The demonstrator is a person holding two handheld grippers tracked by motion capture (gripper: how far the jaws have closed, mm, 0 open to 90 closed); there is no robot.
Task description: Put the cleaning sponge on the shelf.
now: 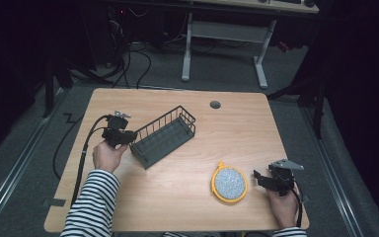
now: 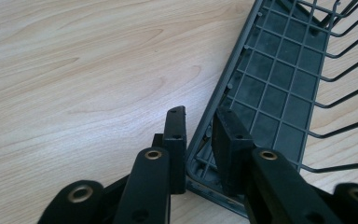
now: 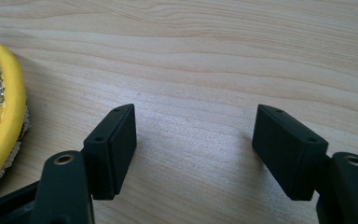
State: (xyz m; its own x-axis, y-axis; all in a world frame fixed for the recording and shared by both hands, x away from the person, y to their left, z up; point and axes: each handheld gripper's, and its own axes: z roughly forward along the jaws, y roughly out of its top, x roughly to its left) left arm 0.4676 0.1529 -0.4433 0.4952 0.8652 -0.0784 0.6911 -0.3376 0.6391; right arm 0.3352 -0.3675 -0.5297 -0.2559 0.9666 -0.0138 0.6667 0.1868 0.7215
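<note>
Left gripper (image 1: 128, 136) is sitting at the left side of the table (image 1: 177, 197), and its jaws are straddling the near-left corner of the dark wire basket (image 1: 164, 136). In the left gripper view one jaw is hanging outside the rim and the other inside over the grid floor, with the corner wall of the basket (image 2: 279, 93) running up between them. They're narrowed around that wall, but I can't tell if the pads are actually pinching it or just sitting close, so I'm calling that one unclear.

Moving right, the basket is lying empty on the wood, and its long axis is running diagonally, from the corner by the left gripper up and away toward the table's far middle. So if the next move is dragging or turning it, my guess is the left hand is doing that work, since it's already at the end of the long axis.

Further right, a round yellow-rimmed scrubber (image 1: 229, 184) with a sparkly silver face is lying flat near the front edge, well apart from the basket.

Right gripper (image 1: 259, 178) is hovering just beside it, jaws spread wide with nothing between them. In the right gripper view the scrubber (image 3: 0, 112) is sitting off to the left of the jaws, not between them, so it'd need to shift that way first. Right hand is clearly the nearer one for it.
</note>
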